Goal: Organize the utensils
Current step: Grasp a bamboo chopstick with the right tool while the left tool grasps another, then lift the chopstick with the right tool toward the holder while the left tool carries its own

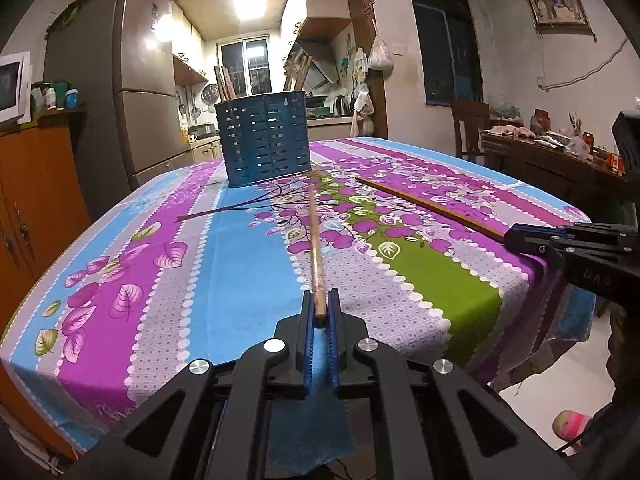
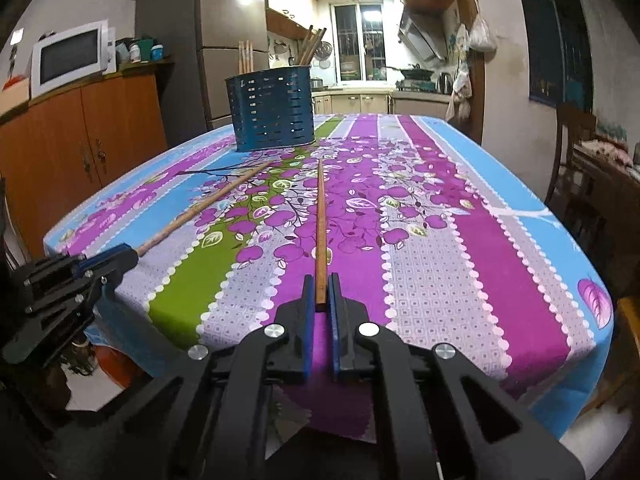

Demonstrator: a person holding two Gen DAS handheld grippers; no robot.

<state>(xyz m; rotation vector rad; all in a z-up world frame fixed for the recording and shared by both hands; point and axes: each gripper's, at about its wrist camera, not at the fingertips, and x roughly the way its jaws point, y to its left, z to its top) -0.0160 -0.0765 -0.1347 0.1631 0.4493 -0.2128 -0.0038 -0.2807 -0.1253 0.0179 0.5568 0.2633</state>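
Note:
Two wooden chopsticks lie on the flowered tablecloth, each pointing toward a blue perforated utensil holder [image 1: 265, 141] at the table's far side. My left gripper [image 1: 320, 305] is shut on the near end of the lighter chopstick [image 1: 315, 240]. My right gripper [image 2: 320, 289] is shut on the near end of the darker chopstick [image 2: 320, 224]. In the left wrist view the right gripper [image 1: 516, 236] shows at the right edge, holding the darker chopstick [image 1: 424, 200]. The right wrist view shows the left gripper [image 2: 120, 258] at the left with the lighter chopstick [image 2: 200, 208]. The utensil holder [image 2: 272, 109] has several chopsticks standing in it.
The table [image 1: 200, 240] is covered by a purple, blue and green cloth [image 2: 440, 240]. A wooden cabinet [image 2: 92, 132] with a microwave [image 2: 70, 58] stands to the left. A fridge [image 1: 132, 80] is behind. A dark side table [image 1: 552, 156] and chair [image 2: 576, 152] stand to the right.

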